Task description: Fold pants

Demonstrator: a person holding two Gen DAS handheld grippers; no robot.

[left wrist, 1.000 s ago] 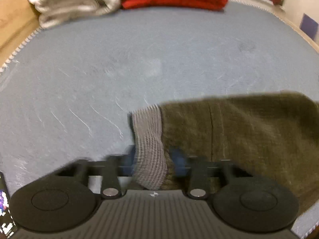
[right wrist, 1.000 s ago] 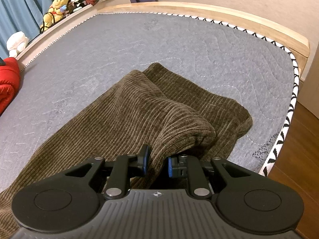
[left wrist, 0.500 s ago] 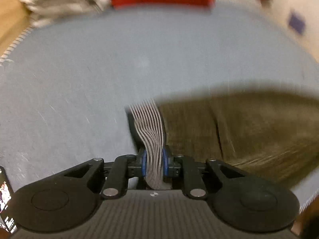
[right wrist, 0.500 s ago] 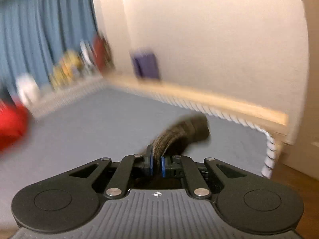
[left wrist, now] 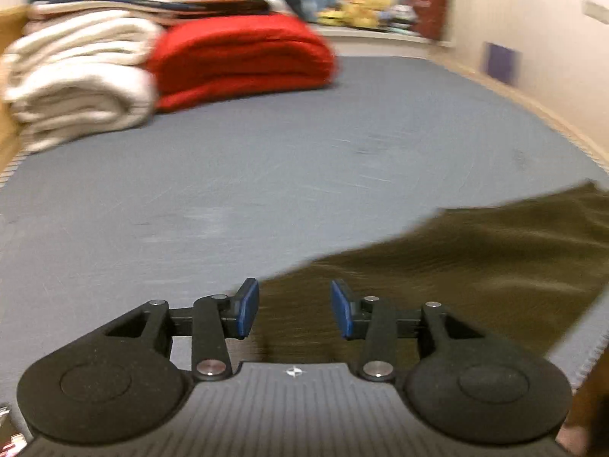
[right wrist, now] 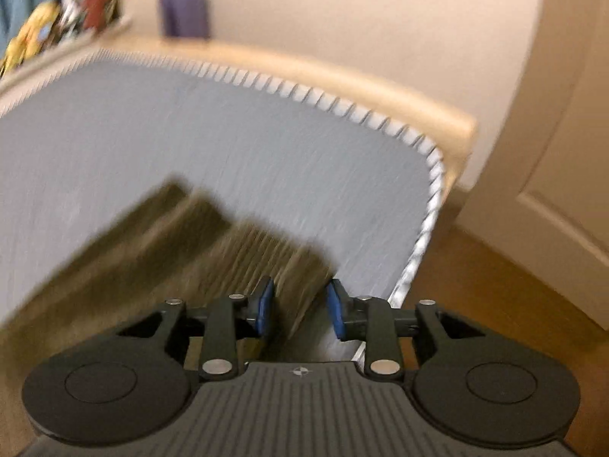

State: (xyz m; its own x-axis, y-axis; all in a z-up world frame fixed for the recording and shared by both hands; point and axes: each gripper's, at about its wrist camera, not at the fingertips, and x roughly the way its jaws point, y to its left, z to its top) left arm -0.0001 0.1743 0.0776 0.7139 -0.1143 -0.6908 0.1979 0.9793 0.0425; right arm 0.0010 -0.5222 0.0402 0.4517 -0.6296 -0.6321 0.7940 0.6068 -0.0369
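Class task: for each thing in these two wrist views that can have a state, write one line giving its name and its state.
Left tongs: open, holding nothing.
Right tongs: open, holding nothing.
Olive-brown corduroy pants: lying loose on the grey mattress, ungripped.
Red blanket: folded, beside the white one.
White fluffy blanket: folded, stacked.

- The pants (left wrist: 475, 262) lie on the mattress (left wrist: 266, 175), at its near right part, close to the near edge.
- The left gripper (left wrist: 295, 312) stands over the pants' left end, jaws apart.
- The right gripper (right wrist: 300, 306) stands over the pants' right end (right wrist: 190, 251), beside the mattress corner (right wrist: 430, 175), jaws apart.
- Two folded blankets (left wrist: 239, 57) lie side by side at the far left of the mattress.
- Stuffed toys (left wrist: 357, 7) sit on a ledge behind the mattress.
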